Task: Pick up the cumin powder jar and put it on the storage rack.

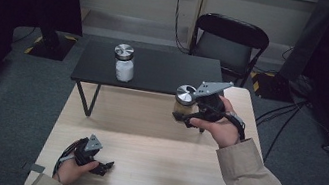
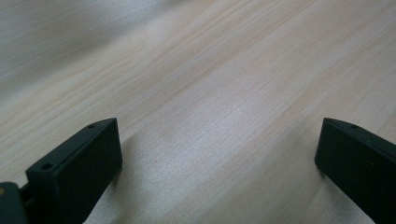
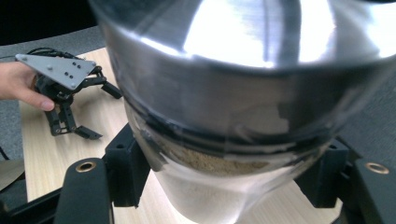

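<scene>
Closest to us, the left gripper (image 1: 98, 165) sits low on the wooden table (image 1: 149, 171), jaws wide apart. Further out, the right gripper (image 1: 189, 111) is clamped on a brownish-filled jar (image 1: 183, 102). Beyond, a white-filled jar (image 1: 124, 63) stands on the black table (image 1: 171, 71).

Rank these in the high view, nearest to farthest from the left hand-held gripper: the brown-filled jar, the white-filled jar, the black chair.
1. Silver-lidded glass jar of brown powder, held up right of it by the right hand-held gripper.
2. Silver-lidded glass jar of white powder, standing on the dark low table beyond.
3. Black folding chair, behind that table.

The left hand-held gripper rests at the near left.
</scene>
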### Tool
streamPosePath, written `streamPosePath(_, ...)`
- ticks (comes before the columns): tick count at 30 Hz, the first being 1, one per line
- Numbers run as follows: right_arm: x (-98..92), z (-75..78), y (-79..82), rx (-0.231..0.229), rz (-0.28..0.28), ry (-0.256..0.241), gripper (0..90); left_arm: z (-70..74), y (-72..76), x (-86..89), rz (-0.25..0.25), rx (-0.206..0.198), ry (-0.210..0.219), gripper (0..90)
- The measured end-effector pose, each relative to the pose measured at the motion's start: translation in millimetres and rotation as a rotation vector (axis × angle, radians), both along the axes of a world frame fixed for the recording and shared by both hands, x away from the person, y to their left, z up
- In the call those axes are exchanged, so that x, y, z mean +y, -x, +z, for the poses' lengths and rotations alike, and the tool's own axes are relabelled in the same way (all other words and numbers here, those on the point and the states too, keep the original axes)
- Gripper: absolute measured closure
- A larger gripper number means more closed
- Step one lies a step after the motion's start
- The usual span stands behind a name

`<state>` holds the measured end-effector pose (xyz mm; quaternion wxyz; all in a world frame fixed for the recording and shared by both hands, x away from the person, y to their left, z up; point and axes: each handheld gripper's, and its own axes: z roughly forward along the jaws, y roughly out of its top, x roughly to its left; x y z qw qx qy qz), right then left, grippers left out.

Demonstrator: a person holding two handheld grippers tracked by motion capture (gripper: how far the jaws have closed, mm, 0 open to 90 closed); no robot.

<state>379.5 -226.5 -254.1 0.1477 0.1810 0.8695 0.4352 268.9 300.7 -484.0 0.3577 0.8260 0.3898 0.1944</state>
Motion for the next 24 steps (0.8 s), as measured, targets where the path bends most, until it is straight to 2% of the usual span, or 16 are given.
streamPosePath(7,7.4,10.2,-7.5,0.000,-0.020,0.005,30.8,0.0,0.0,0.0,0.000,0.000,0.000,0.0)
streamPosePath(24,16.4,20.9,-24.1,-0.013,-0.073,0.009,30.8,0.3,-0.1,-0.1,0.000,0.001,-0.001,0.0)
